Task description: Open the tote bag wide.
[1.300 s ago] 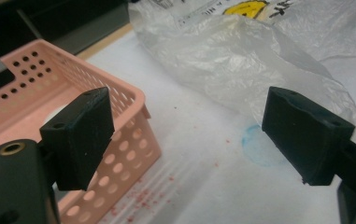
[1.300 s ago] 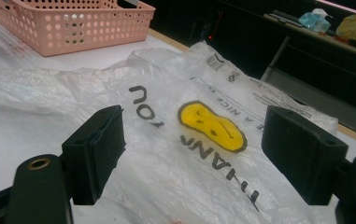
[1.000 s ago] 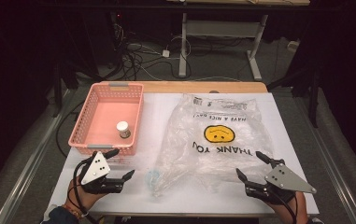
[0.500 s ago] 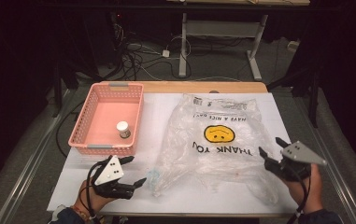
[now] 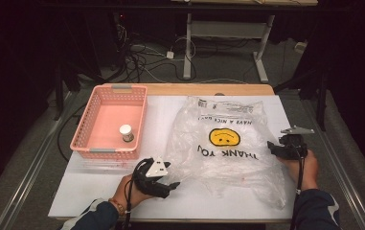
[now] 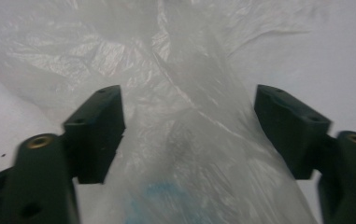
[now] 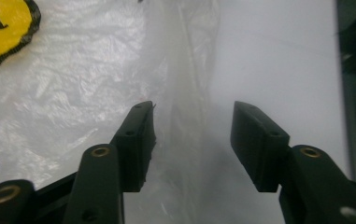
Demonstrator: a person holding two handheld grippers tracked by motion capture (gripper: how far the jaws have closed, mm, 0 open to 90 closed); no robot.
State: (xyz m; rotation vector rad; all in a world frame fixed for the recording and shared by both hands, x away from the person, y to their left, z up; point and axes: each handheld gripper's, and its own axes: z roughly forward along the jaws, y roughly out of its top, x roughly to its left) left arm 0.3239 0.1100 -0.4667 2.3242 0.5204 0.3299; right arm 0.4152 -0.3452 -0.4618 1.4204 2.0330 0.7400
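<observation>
Both grippers stand with jaws apart, grasping nothing: the left gripper [image 5: 168,184] at the near-left edge of the plastic bag [image 5: 225,143], the right gripper [image 5: 278,149] at its right edge. I judge each should close fully over a bunched fold [image 7: 189,112] before lifting. Pink basket [image 5: 108,122] is well apart on the table [image 5: 89,191], leaving room.

A white-topped table [image 5: 170,201] is carrying a pink basket [image 5: 86,143] at far left and a crumpled clear plastic bag [image 5: 223,158] lying right of it.
</observation>
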